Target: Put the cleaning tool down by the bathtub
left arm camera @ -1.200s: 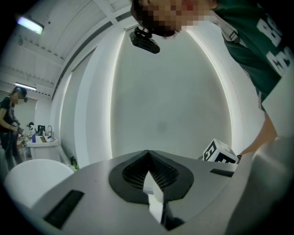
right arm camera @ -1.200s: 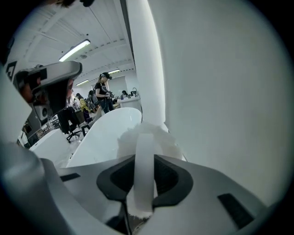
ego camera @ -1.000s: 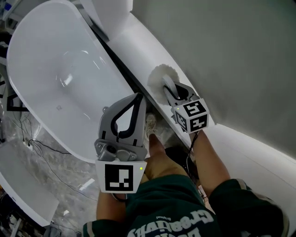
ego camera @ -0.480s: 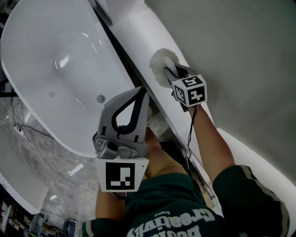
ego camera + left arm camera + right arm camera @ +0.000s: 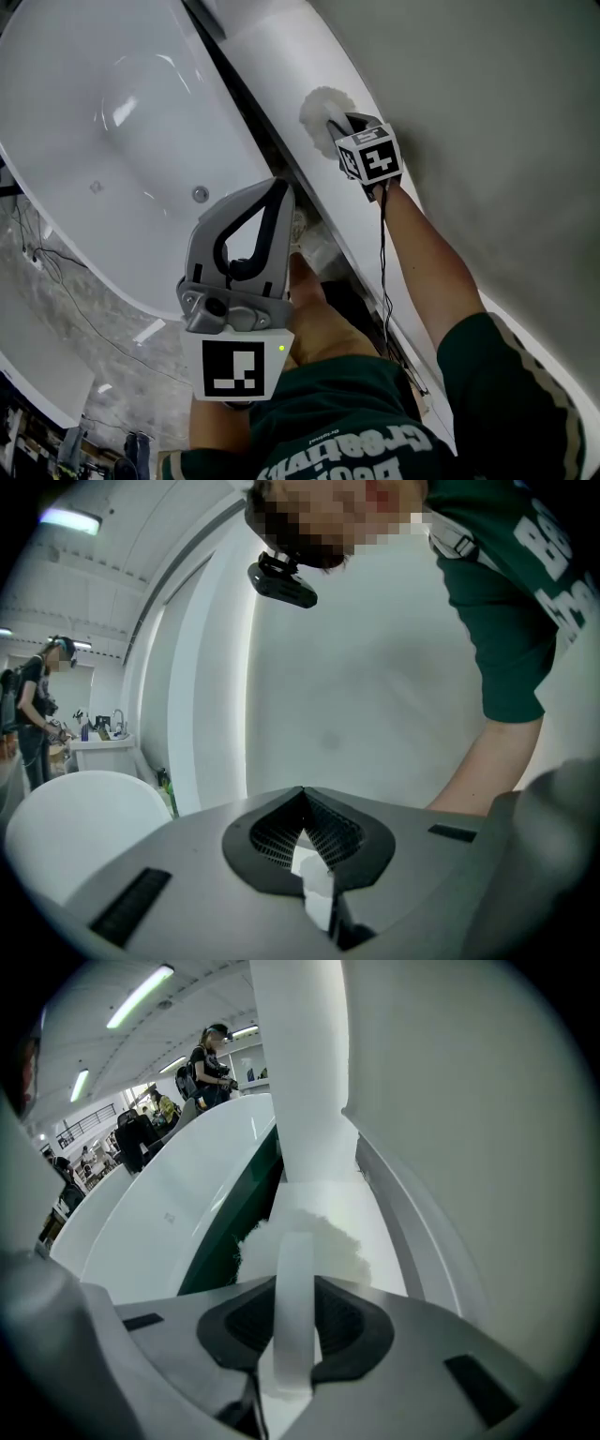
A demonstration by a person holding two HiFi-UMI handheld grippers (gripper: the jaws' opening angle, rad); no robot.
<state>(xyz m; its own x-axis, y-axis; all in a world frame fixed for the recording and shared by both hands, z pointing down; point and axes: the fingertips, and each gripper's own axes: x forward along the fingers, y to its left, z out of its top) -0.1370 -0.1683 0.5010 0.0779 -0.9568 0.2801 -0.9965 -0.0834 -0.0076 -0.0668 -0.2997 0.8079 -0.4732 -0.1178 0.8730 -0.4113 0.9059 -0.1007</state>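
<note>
Grey wall (image 5: 487, 112) runs along a long white ledge (image 5: 281, 66). A big white oval bathtub (image 5: 141, 141) sits just beside that ledge, with a thin dark gap (image 5: 246, 127) between them. At the bottom of the tub there is 1 small round silver drain (image 5: 200, 194).

The right gripper (image 5: 337, 131) reaches out over the ledge. Its 2 jaws squeeze the flat white handle (image 5: 292, 1307) of the white cleaning tool (image 5: 322, 111). The tool has a round fluffy head, and that head is down at the ledge, close to the tub. I cannot tell if the head rests on the ledge.

The left gripper (image 5: 278, 190) is near the person's dark green shirt (image 5: 328, 422), above the edge of the tub. Its 2 jaws are pressed tight together.
</note>
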